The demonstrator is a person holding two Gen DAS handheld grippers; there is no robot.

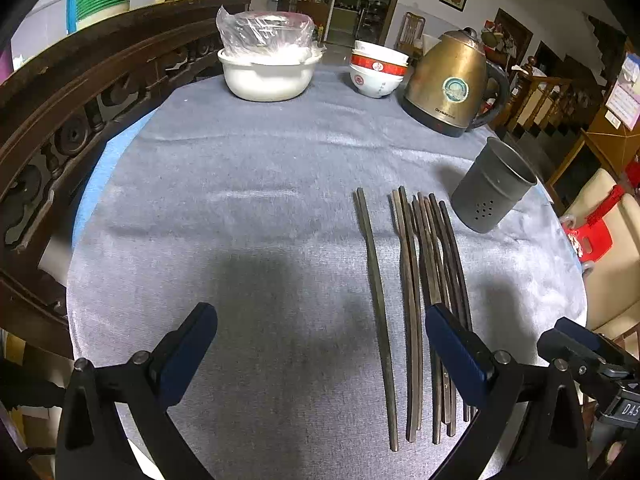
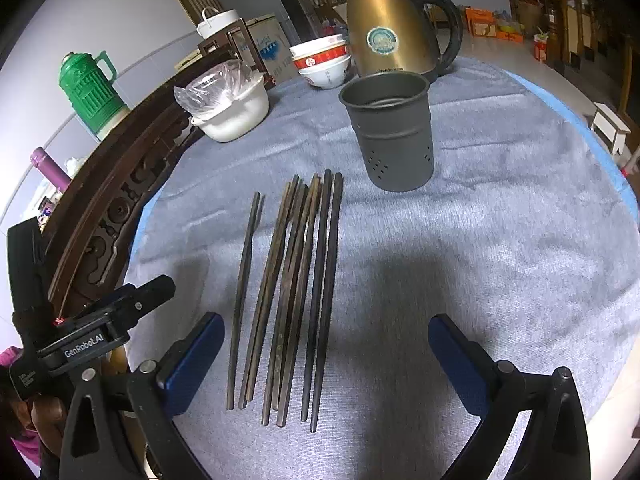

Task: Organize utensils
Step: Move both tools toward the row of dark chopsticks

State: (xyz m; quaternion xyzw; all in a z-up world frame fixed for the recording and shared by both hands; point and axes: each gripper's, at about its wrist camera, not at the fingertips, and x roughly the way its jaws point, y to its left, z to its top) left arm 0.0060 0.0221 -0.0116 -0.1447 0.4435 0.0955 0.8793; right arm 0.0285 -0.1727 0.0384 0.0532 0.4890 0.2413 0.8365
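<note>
Several dark chopsticks [image 1: 416,300] lie side by side on the grey cloth, also in the right wrist view [image 2: 288,292]. One chopstick [image 1: 376,312] lies a little apart to the left. A dark grey metal holder cup [image 1: 494,186] with drain holes stands upright just beyond them, also in the right wrist view [image 2: 390,132]. It looks empty. My left gripper [image 1: 320,344] is open above the cloth, its right finger [image 1: 456,348] over the chopsticks. My right gripper [image 2: 326,356] is open and empty, with the chopsticks' near ends between its fingers.
A gold electric kettle [image 1: 452,80], stacked red-and-white bowls [image 1: 378,68] and a white pot [image 1: 268,76] with a plastic bag stand at the table's far side. A carved dark wooden rail [image 1: 60,120] curves along the left. The right gripper's body [image 1: 592,364] is close beside the left one.
</note>
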